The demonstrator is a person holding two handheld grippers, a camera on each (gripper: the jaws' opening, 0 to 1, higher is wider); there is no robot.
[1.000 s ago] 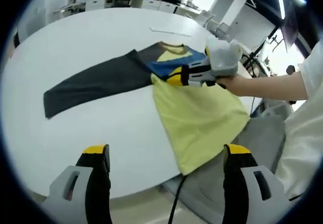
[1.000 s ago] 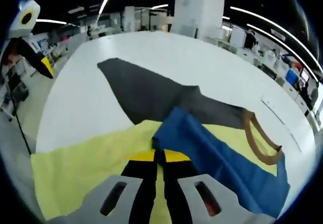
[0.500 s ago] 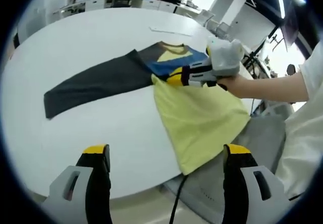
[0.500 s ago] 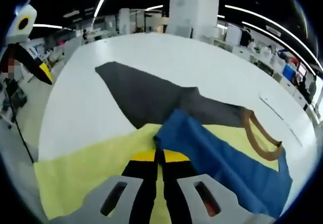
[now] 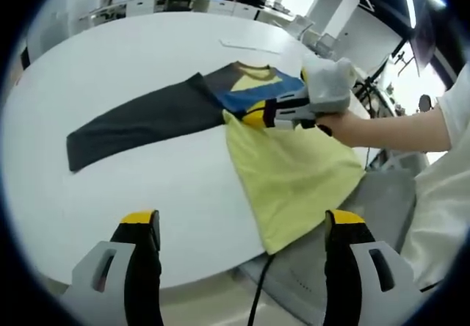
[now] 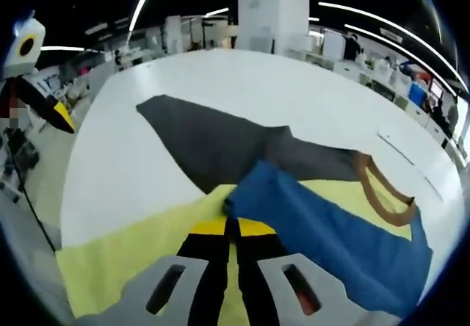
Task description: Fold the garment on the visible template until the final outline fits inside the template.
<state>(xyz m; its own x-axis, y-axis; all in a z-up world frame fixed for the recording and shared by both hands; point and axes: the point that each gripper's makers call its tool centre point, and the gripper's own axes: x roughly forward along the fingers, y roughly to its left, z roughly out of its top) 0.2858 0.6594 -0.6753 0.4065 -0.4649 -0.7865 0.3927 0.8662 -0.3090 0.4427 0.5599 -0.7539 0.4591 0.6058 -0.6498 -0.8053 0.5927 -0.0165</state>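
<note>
In the left gripper view, the left gripper [image 5: 242, 249] was seen low over the near edge of the round white worktop [image 5: 132, 62], its yellow-tipped black jaws spread wide with nothing between them; farther across the worktop the garment, a long-sleeved top of pale yellow, blue and dark grey fabric [image 5: 286, 164], was laid flat; its dark grey sleeve [image 5: 139, 117] was stretched out to the left, the blue panel and brown-edged collar lay toward the far side, and the yellow body was spread to the right, its lower corner hanging over the worktop's near edge; the right gripper [image 5: 253, 113], held in a person's hand [image 5: 345, 124], was seen pinched on the fabric where the blue panel met the yellow body; a white sleeve of the person showed at the far right; a thin pale strip [image 5: 250, 45] lay on the worktop beyond the collar; the template's outline could not be made out.

In the right gripper view, the left gripper [image 6: 55, 109] was seen at the far left, above the floor beside the worktop [image 6: 213, 76]; the right gripper [image 6: 231, 227] had its jaws pressed together on a raised fold of the garment [image 6: 308, 216], blue fabric bunched just beyond the tips and yellow fabric to either side; the grey sleeve [image 6: 205, 139] ran away ahead, and the brown collar [image 6: 382, 190] curved at the right.
</note>
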